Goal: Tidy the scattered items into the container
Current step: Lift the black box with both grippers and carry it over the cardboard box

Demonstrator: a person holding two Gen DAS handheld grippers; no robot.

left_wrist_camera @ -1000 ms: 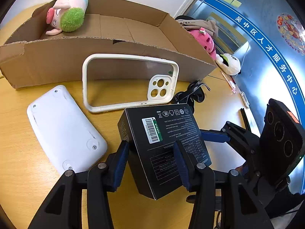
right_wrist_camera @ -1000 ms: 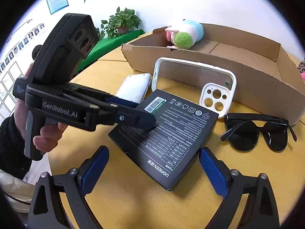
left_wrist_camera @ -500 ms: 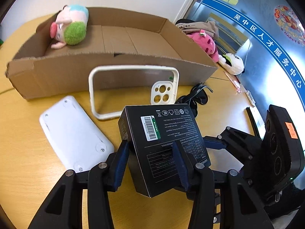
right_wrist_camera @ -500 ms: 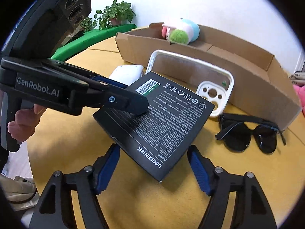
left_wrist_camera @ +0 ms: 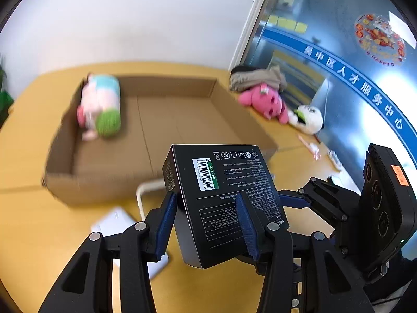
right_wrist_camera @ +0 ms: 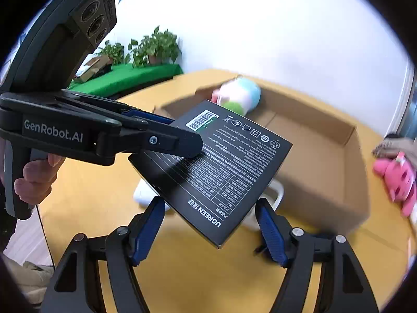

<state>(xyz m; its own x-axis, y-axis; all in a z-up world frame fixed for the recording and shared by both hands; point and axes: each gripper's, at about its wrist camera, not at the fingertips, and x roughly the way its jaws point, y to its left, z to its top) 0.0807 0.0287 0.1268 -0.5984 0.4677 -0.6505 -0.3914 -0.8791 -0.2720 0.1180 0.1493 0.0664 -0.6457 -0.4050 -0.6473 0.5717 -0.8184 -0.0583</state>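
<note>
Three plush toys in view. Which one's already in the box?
The pastel toy with the green tuft, lying in the cardboard box's far left corner. The pink toy and the white one lie on the table outside it.

box (left_wrist_camera: 224, 203): black, white print | carton (left_wrist_camera: 161, 120): brown | claw pads (left_wrist_camera: 165, 219): blue

An office lobby: glass door (left_wrist_camera: 346, 83) with Chinese service-centre lettering, potted plants (right_wrist_camera: 153, 48).
</note>
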